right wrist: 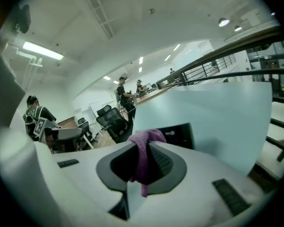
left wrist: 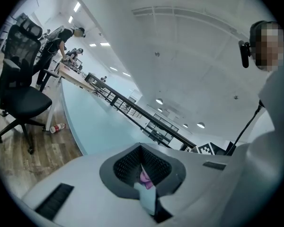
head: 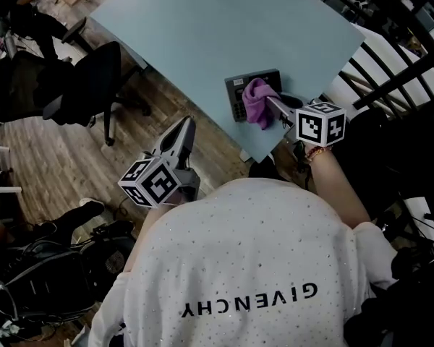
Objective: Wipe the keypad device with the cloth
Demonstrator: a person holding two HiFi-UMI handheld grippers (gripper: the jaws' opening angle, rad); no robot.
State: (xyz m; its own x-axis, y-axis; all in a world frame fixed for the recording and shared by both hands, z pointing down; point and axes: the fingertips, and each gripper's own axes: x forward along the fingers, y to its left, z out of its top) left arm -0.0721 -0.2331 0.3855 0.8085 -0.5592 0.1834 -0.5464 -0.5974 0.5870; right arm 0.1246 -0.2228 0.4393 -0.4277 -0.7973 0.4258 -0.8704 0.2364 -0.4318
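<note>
While we hold right gripper point(head: 271, 107) at keypad device point(head: 238, 94), its jaws clamp purple cloth point(head: 257, 101); bunched cloth rests on device's right half. Device lies flat near front edge of pale blue table point(head: 202, 35). Our left gripper point(head: 185, 125) hangs off table, above wood floor point(head: 58, 157), jaws pressed together, nothing held, tips aimed toward device.

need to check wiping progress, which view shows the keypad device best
Head view: the keypad device shows from above, partly under the cloth. Right gripper view shows only a dark corner; left gripper view shows none.
</note>
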